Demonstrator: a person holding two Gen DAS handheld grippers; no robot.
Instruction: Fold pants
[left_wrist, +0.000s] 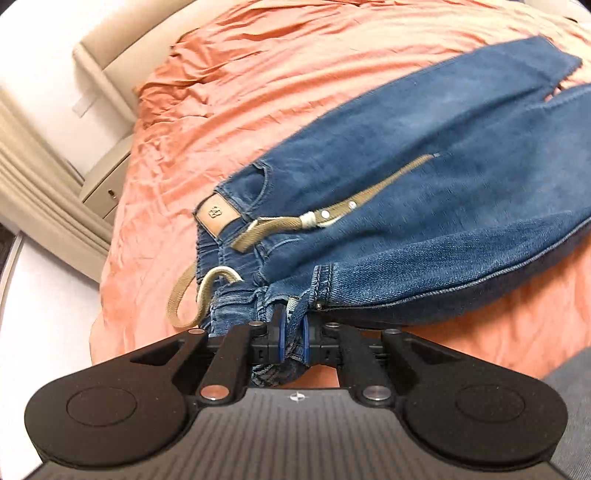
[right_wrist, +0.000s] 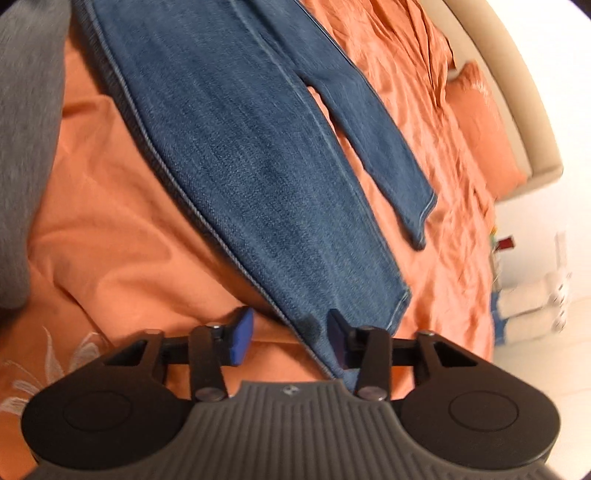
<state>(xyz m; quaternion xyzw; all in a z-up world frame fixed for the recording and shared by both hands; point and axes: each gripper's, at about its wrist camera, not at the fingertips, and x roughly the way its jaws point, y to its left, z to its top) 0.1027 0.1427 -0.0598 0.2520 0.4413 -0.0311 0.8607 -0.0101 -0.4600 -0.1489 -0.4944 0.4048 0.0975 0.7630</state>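
Observation:
Blue jeans (left_wrist: 406, 166) lie across an orange bedsheet (left_wrist: 258, 92), with a tan belt (left_wrist: 332, 214) threaded through the waistband. My left gripper (left_wrist: 291, 332) is shut on the bunched waistband at the near edge, and denim fills the narrow gap between the blue pads. In the right wrist view the two legs of the jeans (right_wrist: 240, 147) run away from me side by side. My right gripper (right_wrist: 290, 336) stands open at the near leg's hem corner. The denim edge lies between the jaws against the right pad, while the left pad is clear of it.
A beige nightstand (left_wrist: 107, 184) and headboard stand beyond the bed's left side. An orange pillow (right_wrist: 484, 125) rests against the curved headboard (right_wrist: 524, 110) at the right. Grey fabric (right_wrist: 22, 147) fills the left edge of the right wrist view. White floor shows past the bed.

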